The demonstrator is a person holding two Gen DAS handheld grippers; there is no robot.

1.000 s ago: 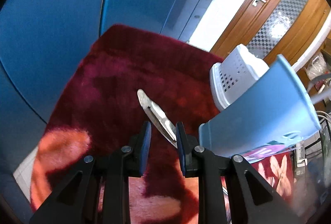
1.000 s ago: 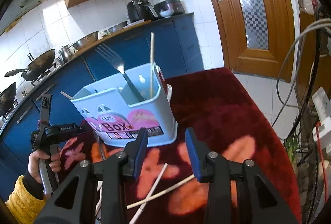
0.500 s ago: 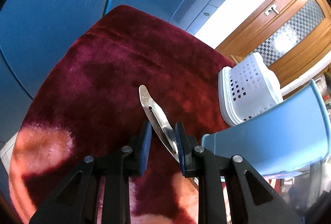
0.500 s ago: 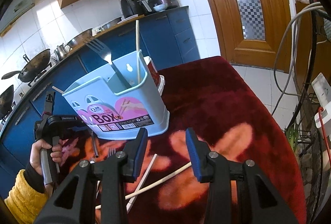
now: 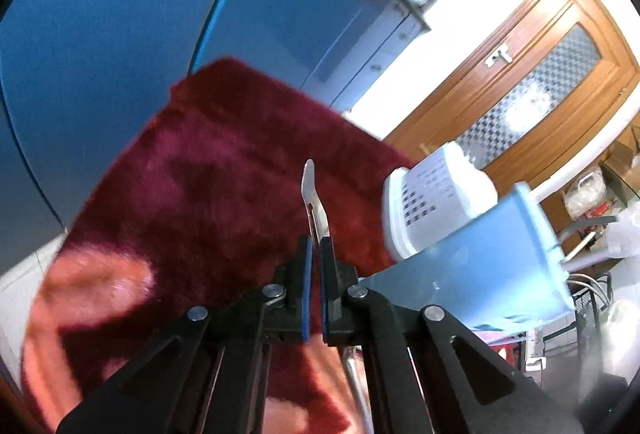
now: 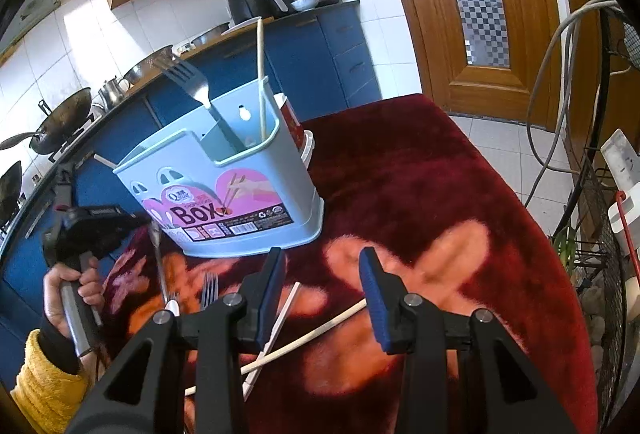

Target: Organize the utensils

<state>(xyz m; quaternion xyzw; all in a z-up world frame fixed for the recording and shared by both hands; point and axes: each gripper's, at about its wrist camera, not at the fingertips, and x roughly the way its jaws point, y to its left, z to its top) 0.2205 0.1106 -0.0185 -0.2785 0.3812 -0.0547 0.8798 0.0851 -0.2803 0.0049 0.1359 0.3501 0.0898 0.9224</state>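
left claw [image 5: 315, 254]: clenched on the handle of a metal utensil [image 5: 313, 201], whose flat end juts forward and up past the fingertips; its far end is hidden under the claw, so fork or spoon cannot be told from this view.
left claw, seen from the right wrist [image 6: 150, 222]: held by a hand [image 6: 74, 284] in a yellow sleeve, beside the left flank of the blue utensil box [image 6: 224, 193], the thin utensil hanging down from it toward the rug.
right claw [image 6: 322, 274]: released, jaws wide apart, hovering over the red rug [image 6: 420, 185] with nothing between them.
utensil box: upright on the rug, a fork [image 6: 192, 83] and a chopstick [image 6: 261, 73] standing in its rear compartments.
loose items: two chopsticks [image 6: 320, 328] crossed on the rug just below the right claw; a second fork [image 6: 209, 288] lying to their left.
change: half a second ago the left jaws stood apart around the utensil on the rug; now they are pressed on it and it is raised, more upright.
background: white perforated basket [image 5: 428, 201] behind the box.
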